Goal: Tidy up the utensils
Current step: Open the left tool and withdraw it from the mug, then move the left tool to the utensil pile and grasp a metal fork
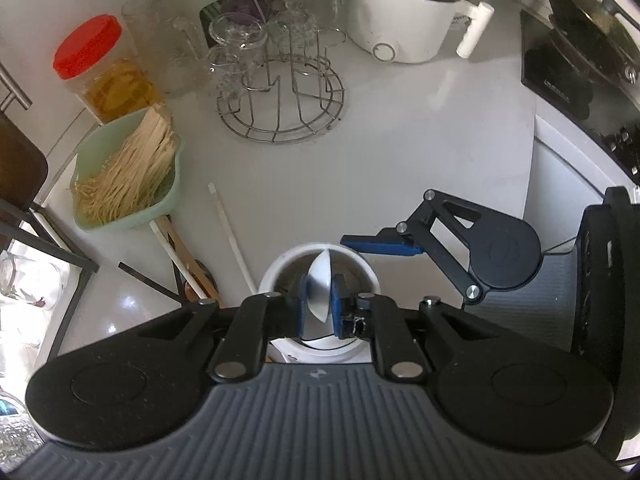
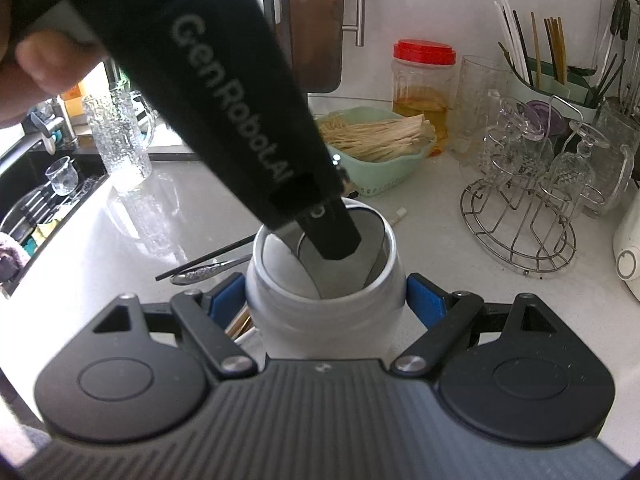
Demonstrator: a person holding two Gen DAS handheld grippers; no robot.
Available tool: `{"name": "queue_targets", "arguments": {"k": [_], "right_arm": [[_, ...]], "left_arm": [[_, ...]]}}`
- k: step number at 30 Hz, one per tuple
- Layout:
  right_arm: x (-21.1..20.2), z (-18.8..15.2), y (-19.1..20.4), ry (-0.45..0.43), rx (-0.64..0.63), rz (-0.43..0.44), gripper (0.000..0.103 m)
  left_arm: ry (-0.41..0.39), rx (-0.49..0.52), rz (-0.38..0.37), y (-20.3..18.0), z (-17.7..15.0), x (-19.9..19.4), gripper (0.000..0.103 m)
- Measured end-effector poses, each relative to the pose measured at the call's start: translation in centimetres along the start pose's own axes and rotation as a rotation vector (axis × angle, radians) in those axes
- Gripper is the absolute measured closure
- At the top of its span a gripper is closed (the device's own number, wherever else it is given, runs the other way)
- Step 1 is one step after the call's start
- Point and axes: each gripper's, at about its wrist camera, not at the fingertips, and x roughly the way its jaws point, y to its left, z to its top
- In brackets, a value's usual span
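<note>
A white cylindrical holder (image 1: 276, 270) stands on the counter. My left gripper (image 1: 320, 302) points down into its mouth, blue pads pressed on the bowl of a white spoon (image 1: 320, 276). In the right wrist view the left gripper's black body (image 2: 240, 120) slants down from the upper left, its tips inside the holder (image 2: 390, 248). My right gripper (image 2: 326, 306) is shut on the holder's sides, one blue pad each side. One right finger (image 1: 376, 246) shows beside the rim. Loose chopsticks (image 1: 232, 232) and a metal spoon (image 2: 208, 272) lie left of the holder.
A green basket of pale sticks (image 1: 128, 168) and a red-lidded jar (image 1: 100, 68) sit at the left. A wire rack with glasses (image 1: 280, 92), a white electric pot (image 1: 400, 12) and a wok on a cooker (image 1: 580, 60) stand behind. A sink (image 2: 40, 200) lies far left.
</note>
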Motion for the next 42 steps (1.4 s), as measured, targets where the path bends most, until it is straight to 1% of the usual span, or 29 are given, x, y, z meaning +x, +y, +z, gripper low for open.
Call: {"name": "queue_targets", "arguments": {"k": [5,7,12,18,21,25,27,31,33,37,39,42], "right_arm": [[0.0,0.0,0.0,-0.001,0.001,0.0,0.014],[0.0,0.0,0.1,-0.002,0.001,-0.001,0.014],[0.0,0.0,0.1,-0.002,0.005,-0.002,0.014],[-0.1,0.0,0.2,-0.004,0.005,-0.006,0.014],[-0.1,0.0,0.1,-0.003,0.0,-0.004,0.014],[-0.1,0.0,0.2,-0.004,-0.007,-0.001,0.014],[-0.1,0.0,0.2,-0.001,-0.007,0.0,0.014],[-0.1,0.1,0.1,0.007,-0.015,0.01,0.014],[-0.1,0.1,0.0,0.009,-0.024,0.019,0.014],[-0.2,0.1,-0.5,0.014,-0.044,0.05,0.014],[-0.2,0.1,-0.8,0.018,-0.061,0.072,0.014],[-0.3,0.3,-1.2,0.033,-0.084,0.094,0.014]], "left_arm": [[-0.04,-0.055,0.005,0.5,-0.2,-0.8,0.088],[-0.065,-0.095,0.003,0.8,-0.5,-1.4,0.085],[-0.158,-0.205,0.029,1.6,-1.4,-3.6,0.084],[-0.27,-0.352,0.071,2.5,-3.7,-6.3,0.084],[-0.325,-0.411,0.104,2.6,-5.1,-7.8,0.084],[-0.386,-0.491,0.146,2.9,-7.1,-9.3,0.079],[-0.409,-0.53,0.171,2.9,-8.1,-9.6,0.078],[-0.426,-0.624,0.224,3.0,-10.2,-9.8,0.078],[-0.434,-0.689,0.237,3.0,-11.6,-9.7,0.078],[-0.436,-0.824,0.288,2.6,-14.4,-8.9,0.073],[-0.426,-0.896,0.317,2.2,-15.8,-8.1,0.072],[-0.395,-1.023,0.325,1.5,-17.9,-7.0,0.072]]}}
